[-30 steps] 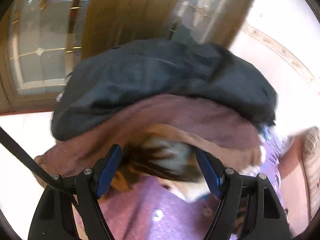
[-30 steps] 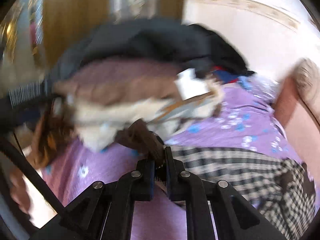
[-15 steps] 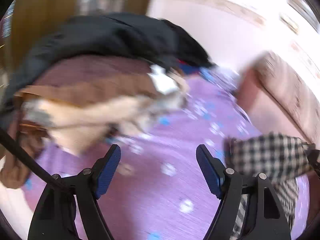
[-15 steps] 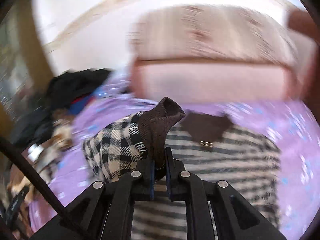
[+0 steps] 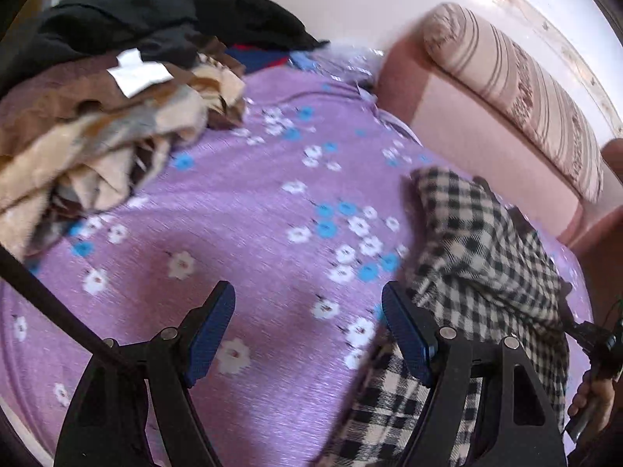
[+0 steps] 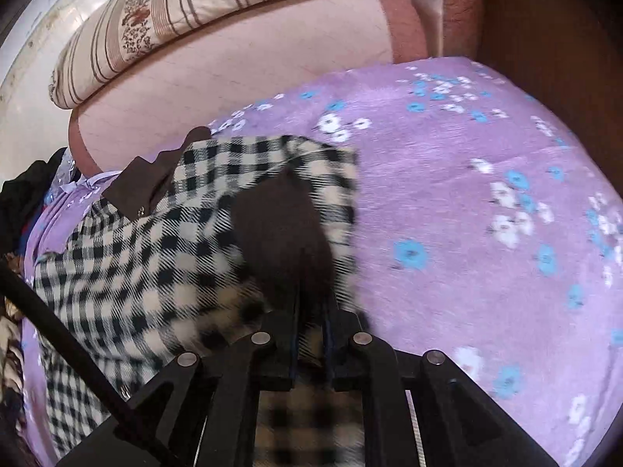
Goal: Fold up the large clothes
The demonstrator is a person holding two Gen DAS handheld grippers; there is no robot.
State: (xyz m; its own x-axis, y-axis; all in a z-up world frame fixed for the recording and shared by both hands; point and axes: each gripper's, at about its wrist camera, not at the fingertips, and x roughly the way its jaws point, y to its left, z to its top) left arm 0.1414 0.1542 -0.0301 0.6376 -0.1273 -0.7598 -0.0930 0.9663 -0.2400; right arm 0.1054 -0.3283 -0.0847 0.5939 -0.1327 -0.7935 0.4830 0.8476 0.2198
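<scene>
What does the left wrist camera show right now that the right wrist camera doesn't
Only the left wrist view shows the open left gripper above bare bedspread, and the pile of clothes with its white tag.

Only the right wrist view shows the right gripper shut on a dark brown part of the checked garment, and a dark wooden panel at the bed's far right.

Both show the checked garment lying on the purple flowered bedspread, the pink headboard and the striped pillow.
</scene>
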